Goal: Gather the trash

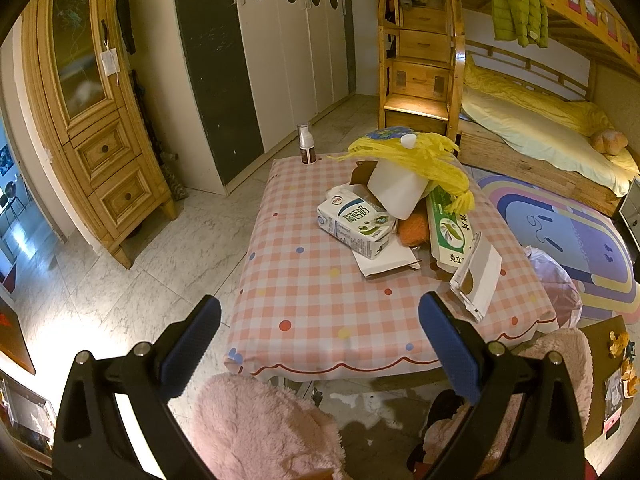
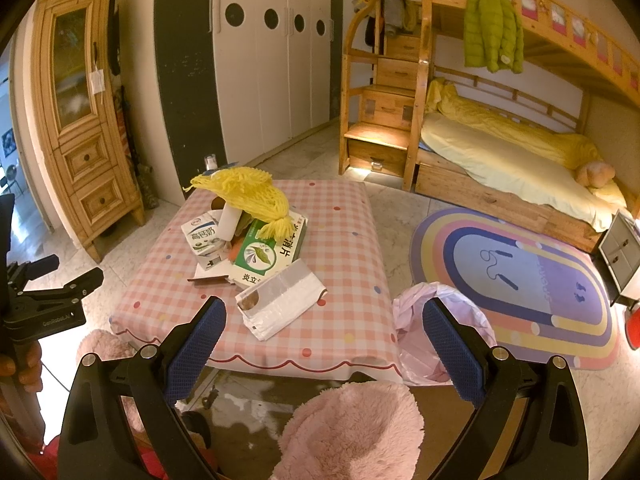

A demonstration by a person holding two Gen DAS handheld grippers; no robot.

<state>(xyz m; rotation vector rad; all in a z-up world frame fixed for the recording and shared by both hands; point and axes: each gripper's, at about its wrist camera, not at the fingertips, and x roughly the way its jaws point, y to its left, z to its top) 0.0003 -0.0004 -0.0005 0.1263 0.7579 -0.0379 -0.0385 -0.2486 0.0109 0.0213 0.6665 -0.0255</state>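
A pile of trash lies on the pink checked table [image 1: 304, 300] [image 2: 352, 240]: a milk carton [image 1: 354, 222] [image 2: 202, 236], a green-and-white box [image 1: 450, 236] [image 2: 266, 256], a flattened white packet [image 1: 478, 280] [image 2: 280, 300], a white plastic jug [image 1: 396, 190] [image 2: 230, 220] and yellow yarn [image 1: 420, 156] [image 2: 248, 192]. A bin with a pink bag [image 2: 432, 336] [image 1: 556, 284] stands by the table's right side. My left gripper [image 1: 320, 344] is open and empty above the near table edge. My right gripper [image 2: 324, 344] is open and empty, just short of the white packet.
A small brown bottle [image 1: 307, 144] stands at the table's far corner. Pink fluffy slippers [image 1: 256, 432] [image 2: 352, 432] are below the grippers. A wooden cabinet [image 1: 88, 120], white wardrobe [image 2: 272, 60], bunk bed [image 2: 520, 160] and rainbow rug [image 2: 532, 288] surround the table.
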